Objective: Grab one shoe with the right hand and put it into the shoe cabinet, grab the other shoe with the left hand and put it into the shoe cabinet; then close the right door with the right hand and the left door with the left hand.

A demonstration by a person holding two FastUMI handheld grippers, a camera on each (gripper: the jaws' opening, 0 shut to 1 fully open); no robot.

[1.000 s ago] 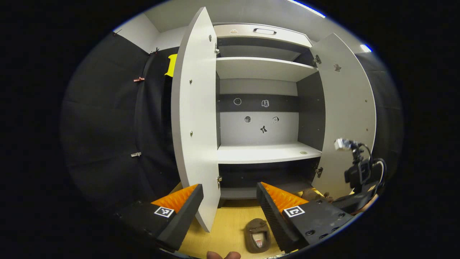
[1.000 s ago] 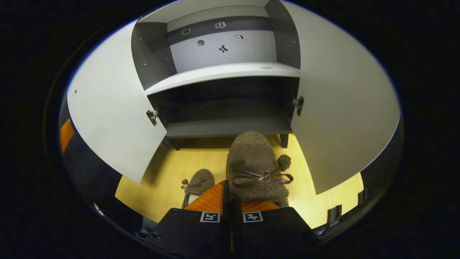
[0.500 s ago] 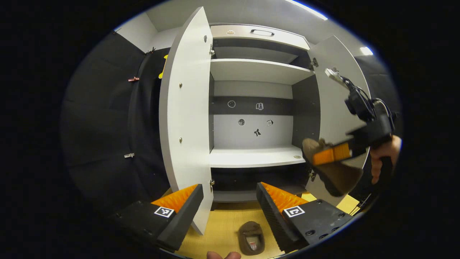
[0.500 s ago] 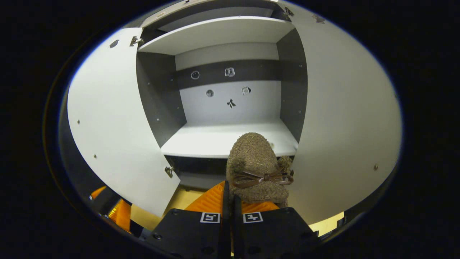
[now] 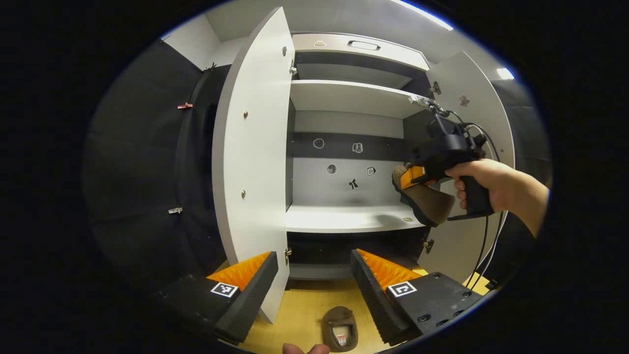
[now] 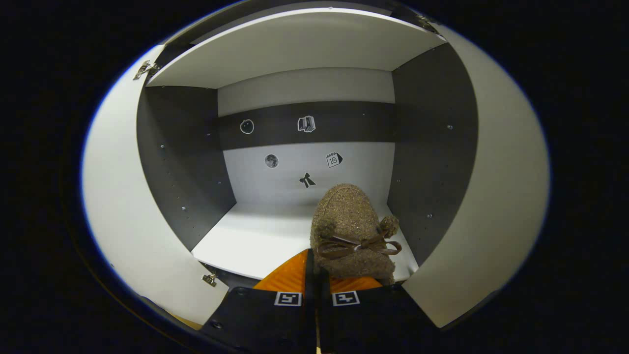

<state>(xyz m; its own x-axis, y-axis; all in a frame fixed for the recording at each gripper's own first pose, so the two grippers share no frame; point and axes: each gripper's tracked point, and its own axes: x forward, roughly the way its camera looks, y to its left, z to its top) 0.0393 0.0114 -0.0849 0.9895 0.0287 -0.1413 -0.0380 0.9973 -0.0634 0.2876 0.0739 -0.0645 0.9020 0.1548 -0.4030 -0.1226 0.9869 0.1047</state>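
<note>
My right gripper (image 6: 314,263) is shut on the heel edge of a brown fuzzy shoe (image 6: 351,228) with a bow, holding it in the air above the front of the cabinet's middle shelf (image 6: 255,238). In the left gripper view that same shoe (image 5: 426,201) hangs at the shelf's right end, with the right gripper (image 5: 415,177) and a hand (image 5: 484,182) behind it. The other brown shoe (image 5: 339,328) lies on the yellow floor (image 5: 300,314) below. My left gripper (image 5: 314,273) is open in front of the cabinet, well above that shoe. Both cabinet doors stand open.
The left door (image 5: 253,162) swings out close to my left gripper's left finger. The right door (image 5: 471,98) stands behind the hand. The cabinet has an upper shelf (image 5: 349,96) and a dark bottom compartment (image 5: 344,246). Black cloth covers the wall at the left.
My right gripper has lifted the shoe from floor level and carried it forward to the middle shelf. The left gripper has barely moved.
</note>
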